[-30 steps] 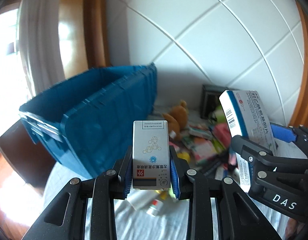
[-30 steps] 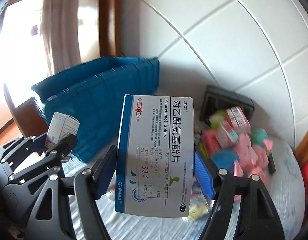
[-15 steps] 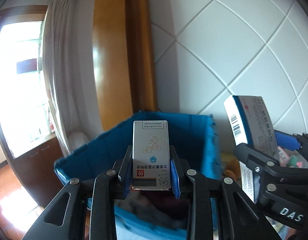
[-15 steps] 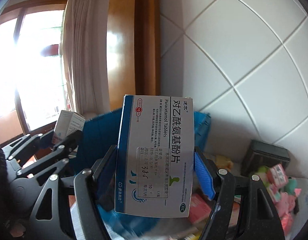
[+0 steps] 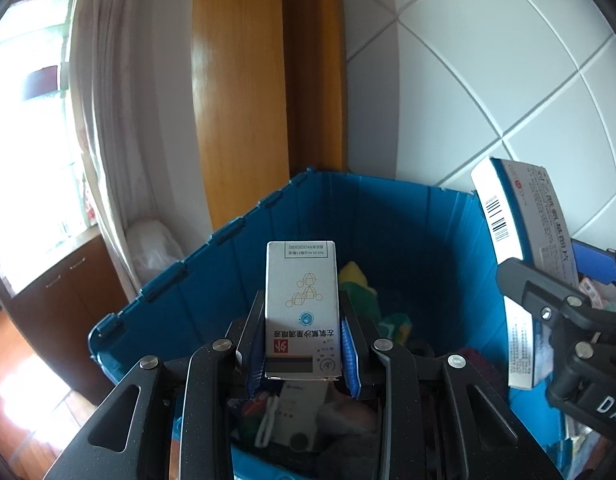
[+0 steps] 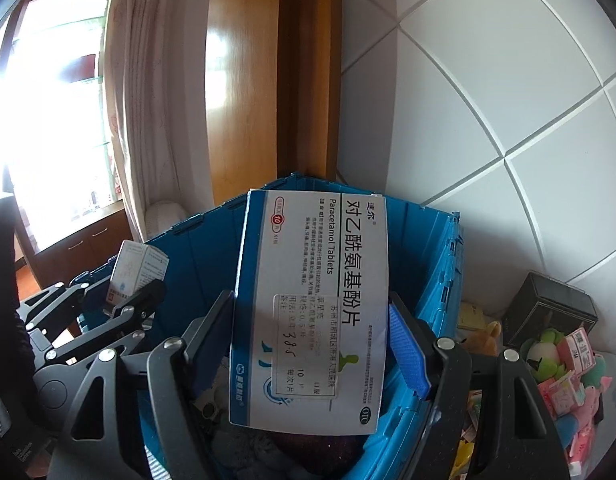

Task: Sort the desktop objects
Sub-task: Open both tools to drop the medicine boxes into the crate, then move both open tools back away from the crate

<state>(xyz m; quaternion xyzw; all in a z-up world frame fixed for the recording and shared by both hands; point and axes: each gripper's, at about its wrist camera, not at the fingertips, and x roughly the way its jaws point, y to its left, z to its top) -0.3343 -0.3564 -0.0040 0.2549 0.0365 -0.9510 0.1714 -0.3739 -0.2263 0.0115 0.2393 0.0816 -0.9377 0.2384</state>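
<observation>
Left wrist view: blue crate (image 5: 408, 240) holds mixed items; left claw (image 5: 301, 344) grips eye-drop box (image 5: 301, 304), right claw (image 6: 312, 344) at 3 o'clock clamps paracetamol box (image 6: 312, 304).

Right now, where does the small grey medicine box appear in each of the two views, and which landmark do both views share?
Left wrist view: the small grey medicine box stands at the centre, clamped in the left gripper.
Right wrist view: the same box shows at the left edge, seen from its side.
Shared landmark: the blue crate, behind the box in both views.
</observation>
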